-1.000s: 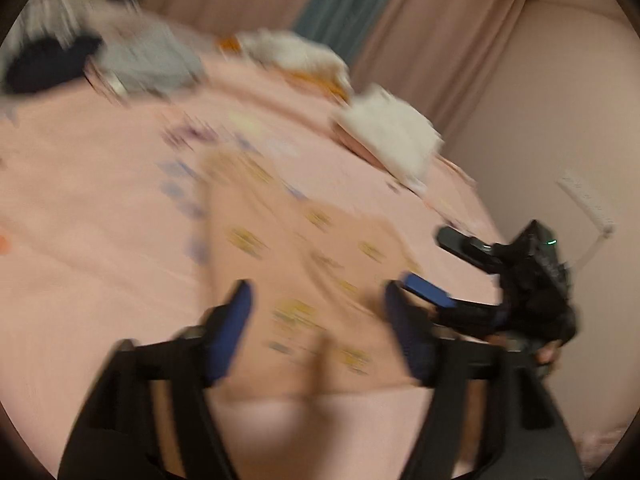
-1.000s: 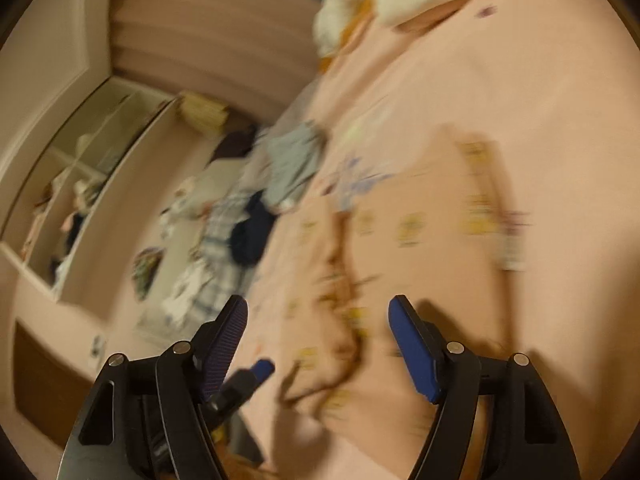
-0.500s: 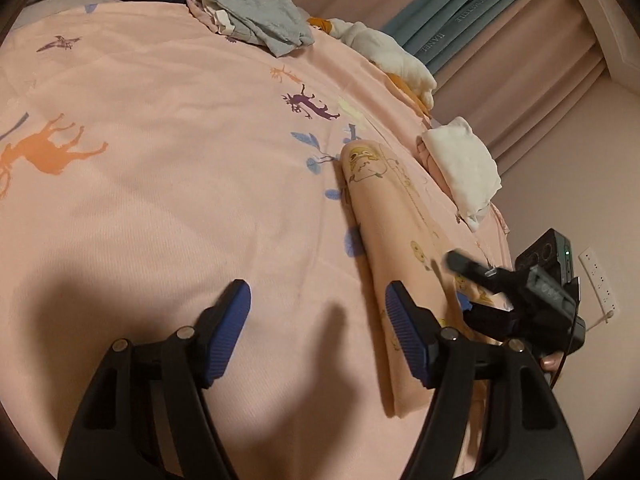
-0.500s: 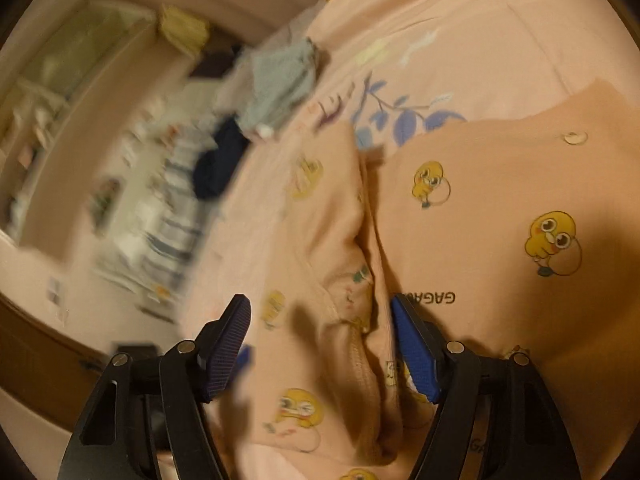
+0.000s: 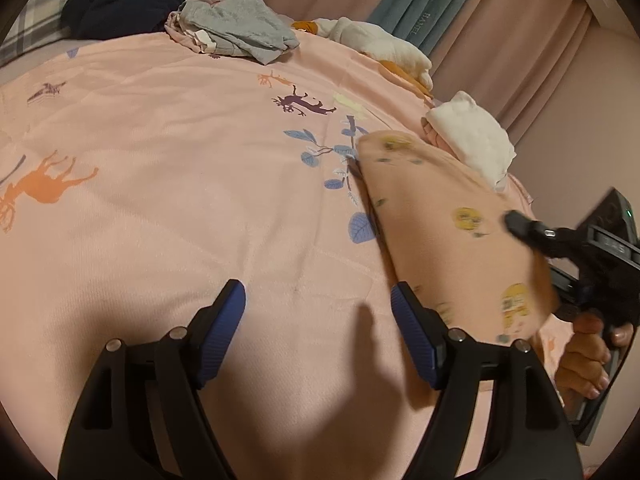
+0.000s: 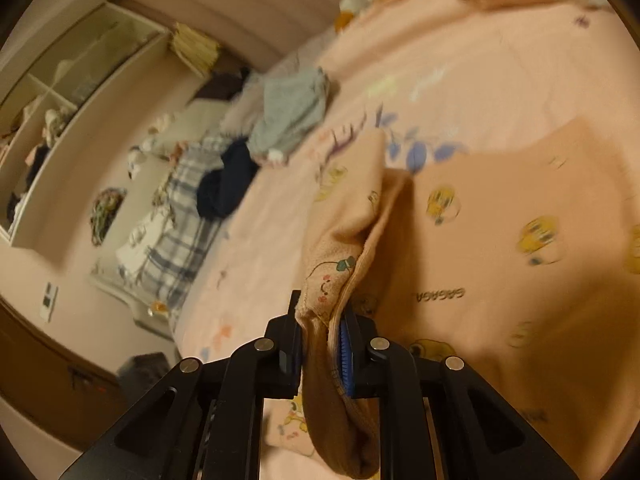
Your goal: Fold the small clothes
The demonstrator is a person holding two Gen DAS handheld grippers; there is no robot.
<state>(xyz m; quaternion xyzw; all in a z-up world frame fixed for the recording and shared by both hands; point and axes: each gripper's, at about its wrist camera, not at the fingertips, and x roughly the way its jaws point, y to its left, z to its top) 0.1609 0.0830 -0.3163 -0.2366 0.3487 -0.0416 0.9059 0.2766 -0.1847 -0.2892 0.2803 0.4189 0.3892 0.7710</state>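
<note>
My right gripper point(image 6: 322, 336) has just been closing, and its jaws now pinch a bunched edge of the peach garment point(image 6: 500, 240); a fold of the cloth stands up between the blue pads point(image 6: 345, 354) and droops over the near side of the fingers. Ahead of and to the right of that gripper the rest of the garment spreads over the pink bedspread point(image 6: 500, 64), its yellow cartoon prints facing up. Ahead and to the left of it, a ridge of the same cloth runs from the pinch toward the grey clothes point(image 6: 292, 116) and a dark blue bundle point(image 6: 224, 184) farther up the bed.

My left gripper point(image 5: 318, 320) is released, its jaws standing wide with nothing between them; only bare bedspread point(image 5: 180, 160) lies between and ahead of the fingers. From this side the garment point(image 5: 440, 208) lies to the right of the left gripper, its near edge just beside the right finger point(image 5: 412, 332); I cannot tell whether they touch. Farther right, the right gripper point(image 5: 516, 222) lifts the cloth off the bed, with the hand point(image 5: 584, 352) on its handle below. Beyond the garment sits a folded white cloth point(image 5: 472, 136).
</note>
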